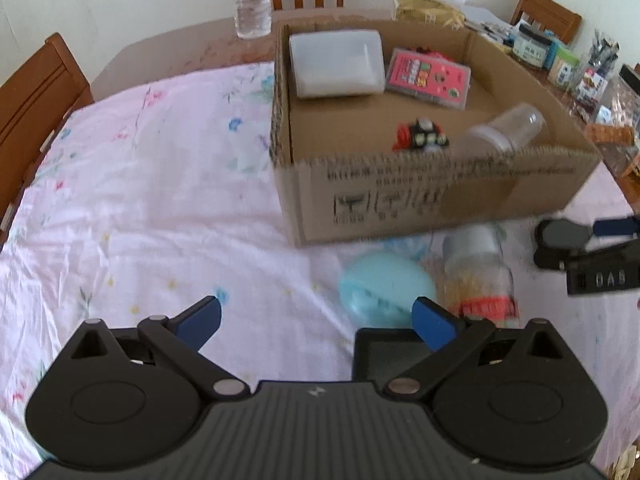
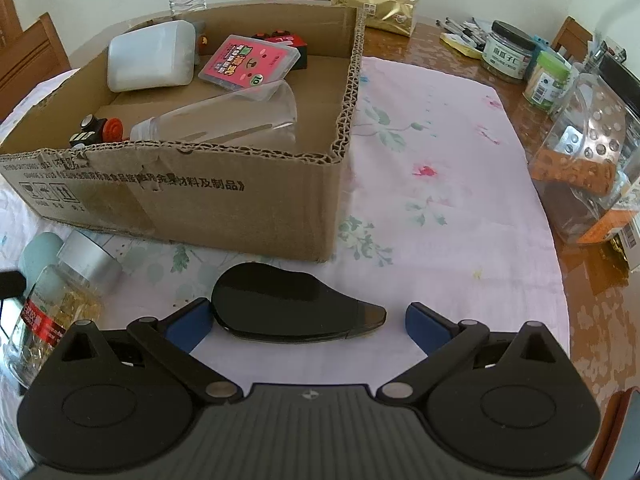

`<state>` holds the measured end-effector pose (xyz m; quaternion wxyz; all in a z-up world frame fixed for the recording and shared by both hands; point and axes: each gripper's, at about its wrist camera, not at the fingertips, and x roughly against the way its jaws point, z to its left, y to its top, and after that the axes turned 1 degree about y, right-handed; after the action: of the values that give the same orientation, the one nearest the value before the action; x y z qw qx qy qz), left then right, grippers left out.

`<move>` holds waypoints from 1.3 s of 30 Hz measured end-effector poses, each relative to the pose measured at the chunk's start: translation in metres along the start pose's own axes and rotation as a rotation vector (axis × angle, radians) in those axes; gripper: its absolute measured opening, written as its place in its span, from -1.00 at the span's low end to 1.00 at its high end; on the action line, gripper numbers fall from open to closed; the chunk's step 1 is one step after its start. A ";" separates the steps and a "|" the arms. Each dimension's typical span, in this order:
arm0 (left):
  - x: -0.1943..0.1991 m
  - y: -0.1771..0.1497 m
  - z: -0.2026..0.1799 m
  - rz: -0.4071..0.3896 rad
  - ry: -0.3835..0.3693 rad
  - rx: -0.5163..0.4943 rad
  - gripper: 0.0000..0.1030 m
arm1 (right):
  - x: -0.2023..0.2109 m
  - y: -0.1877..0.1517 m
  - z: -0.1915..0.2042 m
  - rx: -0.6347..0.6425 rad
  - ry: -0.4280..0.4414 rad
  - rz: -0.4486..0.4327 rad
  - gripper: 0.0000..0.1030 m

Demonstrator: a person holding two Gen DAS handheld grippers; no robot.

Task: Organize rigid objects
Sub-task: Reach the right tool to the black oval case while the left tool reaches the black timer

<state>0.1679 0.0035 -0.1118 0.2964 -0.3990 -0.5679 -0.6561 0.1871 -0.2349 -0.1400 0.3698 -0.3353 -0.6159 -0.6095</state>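
A cardboard box (image 1: 440, 200) (image 2: 240, 216) stands on the pink cloth. It holds a white plastic container (image 1: 336, 62) (image 2: 152, 56), a pink card case (image 1: 428, 78) (image 2: 250, 62), a small black-and-red toy (image 1: 420, 136) (image 2: 98, 130) and a clear bottle (image 1: 508, 128) (image 2: 220, 120). In front of the box lie a light-blue oval case (image 1: 384, 286), a silver-capped jar (image 1: 480, 272) (image 2: 60, 292) and a black glossy case (image 2: 292, 308). My left gripper (image 1: 318, 322) is open and empty over the cloth. My right gripper (image 2: 308, 324) is open around the black case without holding it.
A black tray-like object (image 1: 384, 356) lies under my left gripper's right finger. A water bottle (image 1: 252, 0), a gold bag (image 2: 376, 8), jars (image 2: 508, 50) and clear packages (image 2: 588, 160) crowd the far and right table edge. Wooden chairs (image 1: 36, 96) stand around.
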 end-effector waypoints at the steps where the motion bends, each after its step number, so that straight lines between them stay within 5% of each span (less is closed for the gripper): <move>1: 0.001 -0.004 -0.001 0.006 0.004 -0.002 0.96 | 0.000 0.000 0.000 0.005 0.003 0.000 1.00; 11: 0.026 -0.037 -0.012 0.032 -0.076 -0.031 0.96 | 0.001 -0.001 -0.002 0.038 0.022 -0.001 1.00; 23: 0.019 -0.059 0.012 0.064 0.039 0.030 0.97 | 0.002 -0.004 -0.004 0.085 0.051 -0.004 1.00; 36: 0.004 -0.047 0.058 0.049 0.185 0.149 0.97 | 0.005 -0.009 -0.004 0.090 0.053 -0.009 1.00; 39: 0.009 -0.045 0.059 0.036 0.152 0.164 0.97 | 0.005 -0.008 -0.004 0.090 0.053 -0.007 1.00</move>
<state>0.1367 0.0704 -0.1246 0.3819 -0.3325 -0.5883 -0.6304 0.1775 -0.2398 -0.1396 0.3983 -0.2999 -0.6340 -0.5912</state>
